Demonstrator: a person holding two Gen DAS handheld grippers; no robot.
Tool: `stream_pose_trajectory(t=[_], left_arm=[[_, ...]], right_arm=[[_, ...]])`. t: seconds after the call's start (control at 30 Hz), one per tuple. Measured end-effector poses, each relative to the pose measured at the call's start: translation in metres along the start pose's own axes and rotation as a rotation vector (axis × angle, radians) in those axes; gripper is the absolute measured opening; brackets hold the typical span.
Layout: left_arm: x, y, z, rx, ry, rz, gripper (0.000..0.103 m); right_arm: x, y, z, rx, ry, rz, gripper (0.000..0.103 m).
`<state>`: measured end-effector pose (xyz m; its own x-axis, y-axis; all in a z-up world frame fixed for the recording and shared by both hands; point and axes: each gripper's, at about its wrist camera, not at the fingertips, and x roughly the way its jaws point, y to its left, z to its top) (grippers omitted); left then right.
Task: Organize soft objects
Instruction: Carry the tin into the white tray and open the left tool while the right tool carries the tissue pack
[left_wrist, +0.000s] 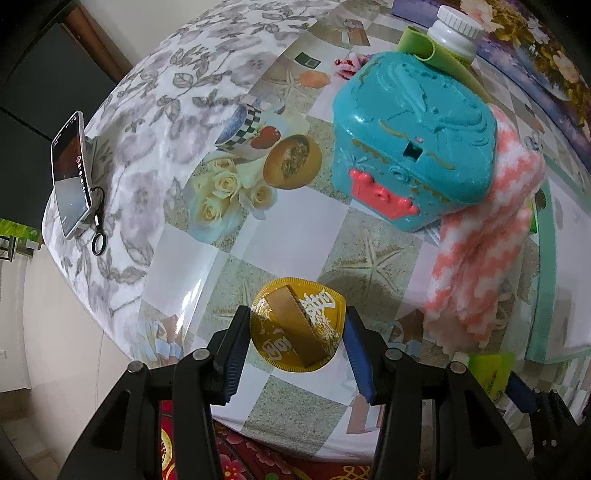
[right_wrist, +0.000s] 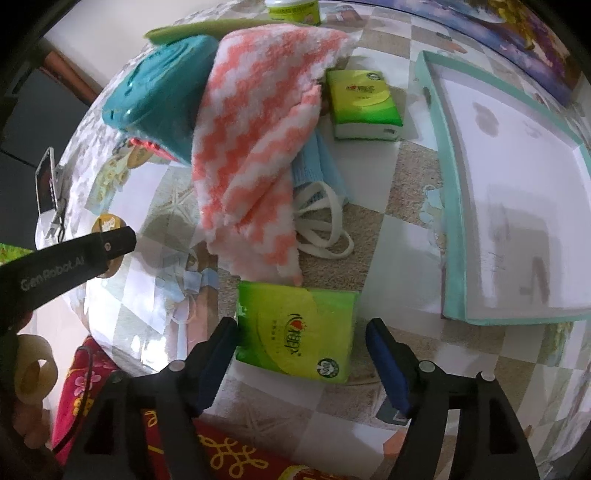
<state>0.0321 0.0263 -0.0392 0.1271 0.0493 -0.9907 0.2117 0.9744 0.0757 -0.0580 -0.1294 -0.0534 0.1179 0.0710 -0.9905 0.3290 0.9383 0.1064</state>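
Observation:
A round gold foil packet (left_wrist: 297, 326) lies on the table between the open fingers of my left gripper (left_wrist: 295, 341); I cannot tell if the pads touch it. A green tissue pack (right_wrist: 297, 328) lies between the open fingers of my right gripper (right_wrist: 301, 345), left pad near its edge. A pink-and-white zigzag towel (right_wrist: 255, 147) drapes off a teal plastic chest (left_wrist: 412, 146) onto the table, also seen in the left wrist view (left_wrist: 480, 258). A blue face mask (right_wrist: 319, 173) with white straps lies under the towel. A second green tissue pack (right_wrist: 364, 105) lies farther back.
An open teal-rimmed white box lid (right_wrist: 452, 206) lies at the right. A white bottle (left_wrist: 456, 31) and a green sheet (left_wrist: 443, 55) stand behind the chest. A phone on a stand (left_wrist: 70, 173) is at the table's left edge. The left gripper's arm (right_wrist: 70, 260) crosses the right view.

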Motion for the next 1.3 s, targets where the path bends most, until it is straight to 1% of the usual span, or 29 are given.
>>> stream_pose_trajectory(t=[0.07, 0.13, 0.17, 0.3, 0.33, 0.37, 0.4, 0.57, 0.73, 0.87, 0.93, 1.03, 1.13, 1.23, 1.3], left_arm=[[0.001, 0.001, -0.001, -0.004, 0.006, 0.002, 0.051], [0.004, 0.003, 0.000, -0.007, 0.010, 0.003, 0.051], [0.003, 0.003, 0.000, -0.008, 0.011, 0.004, 0.051], [0.008, 0.007, 0.004, -0.008, 0.008, 0.006, 0.051], [0.007, 0.007, 0.004, -0.007, 0.006, 0.008, 0.051], [0.005, 0.007, 0.005, -0.007, 0.005, 0.007, 0.051], [0.004, 0.008, 0.006, -0.007, 0.003, 0.006, 0.051], [-0.012, 0.007, 0.007, -0.006, -0.012, -0.005, 0.051], [-0.031, 0.006, 0.008, -0.008, -0.044, -0.023, 0.051], [-0.059, 0.001, 0.012, -0.011, -0.098, -0.052, 0.051], [-0.076, -0.006, 0.014, -0.006, -0.135, -0.073, 0.051], [-0.097, -0.024, 0.015, 0.010, -0.187, -0.103, 0.051], [-0.111, -0.051, 0.016, 0.043, -0.222, -0.138, 0.051], [-0.117, -0.082, 0.014, 0.092, -0.231, -0.161, 0.051], [-0.117, -0.102, 0.012, 0.128, -0.233, -0.172, 0.051]], right_arm=[[0.007, 0.008, 0.000, -0.031, 0.014, -0.041, 0.076], [0.009, 0.019, -0.002, -0.082, 0.006, -0.086, 0.076], [0.009, 0.022, -0.002, -0.094, 0.006, -0.088, 0.076], [0.009, 0.026, -0.001, -0.096, 0.002, -0.080, 0.074], [0.008, 0.025, -0.001, -0.090, -0.001, -0.078, 0.073], [0.007, 0.023, -0.001, -0.086, -0.005, -0.078, 0.069], [0.004, 0.021, -0.001, -0.084, -0.009, -0.076, 0.068], [-0.004, 0.017, 0.002, -0.084, -0.024, -0.057, 0.067], [-0.025, 0.009, 0.006, -0.045, -0.080, -0.022, 0.067], [-0.053, -0.008, 0.011, 0.019, -0.155, 0.028, 0.067], [-0.066, -0.019, 0.014, 0.056, -0.197, 0.034, 0.067], [-0.083, -0.037, 0.018, 0.126, -0.255, 0.010, 0.067], [-0.095, -0.064, 0.021, 0.218, -0.304, -0.053, 0.067], [-0.098, -0.094, 0.017, 0.315, -0.317, -0.119, 0.067], [-0.100, -0.119, 0.013, 0.379, -0.317, -0.145, 0.067]])
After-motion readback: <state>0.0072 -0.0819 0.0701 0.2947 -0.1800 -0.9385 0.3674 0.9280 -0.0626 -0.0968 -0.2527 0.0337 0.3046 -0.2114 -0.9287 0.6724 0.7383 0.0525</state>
